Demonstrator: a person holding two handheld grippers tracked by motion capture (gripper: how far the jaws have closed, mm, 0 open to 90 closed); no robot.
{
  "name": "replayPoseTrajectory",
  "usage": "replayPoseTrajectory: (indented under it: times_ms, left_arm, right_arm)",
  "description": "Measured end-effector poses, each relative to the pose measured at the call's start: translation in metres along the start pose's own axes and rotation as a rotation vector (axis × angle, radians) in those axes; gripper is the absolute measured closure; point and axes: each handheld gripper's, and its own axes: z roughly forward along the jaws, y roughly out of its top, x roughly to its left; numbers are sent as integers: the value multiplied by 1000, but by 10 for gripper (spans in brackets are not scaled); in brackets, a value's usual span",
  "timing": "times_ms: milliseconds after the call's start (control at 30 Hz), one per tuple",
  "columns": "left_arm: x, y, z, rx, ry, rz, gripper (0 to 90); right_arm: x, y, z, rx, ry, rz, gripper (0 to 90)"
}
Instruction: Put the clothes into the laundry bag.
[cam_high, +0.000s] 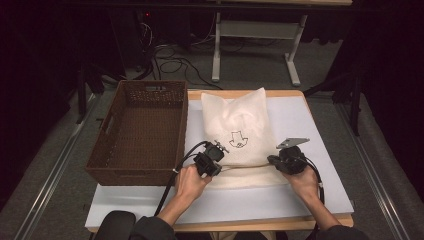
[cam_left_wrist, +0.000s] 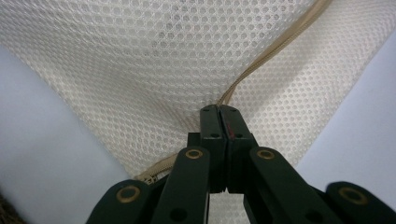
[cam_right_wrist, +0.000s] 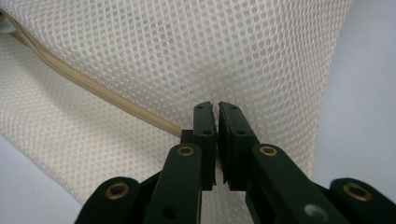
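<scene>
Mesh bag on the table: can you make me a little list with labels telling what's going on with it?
bag: cream mesh bag lying flat on the table, small drawing on it
zipper: tan zipper along the near end
left gripper: shut on the mesh by the zipper
right gripper: shut on the mesh near the zipper's other end
beside it: brown basket, on the left

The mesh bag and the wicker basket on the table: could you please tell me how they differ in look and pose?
The mesh bag is cream and soft, lying flat on the table; the wicker basket is dark brown and rigid, standing upright with open top. The bag is pinched near its zipper by the left tool and the right tool; the basket is untouched. Both rest on the table, side by side.
</scene>
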Motion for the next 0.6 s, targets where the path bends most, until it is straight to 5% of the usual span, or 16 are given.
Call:
replayPoseTrajectory:
  times_ms: [233, 433, 500, 600]
  left_arm:
    - [0, -1, -3, -33, -33, -8, 798]
    - [1, 2, -14, -141, -141, -16, 743]
    - [-3, 5, -17, -152, -129, 3, 713]
    - [-6, 11, -15, -163, -57, 8, 658]
  right_arm:
    - [-1, -3, -1, -6, 3, 11, 854]
    - [3, 2, -6, -61, 0, 4, 820]
    - [5, 6, -7, -82, 1, -1, 815]
    - [7, 11, -6, -89, -10, -9, 802]
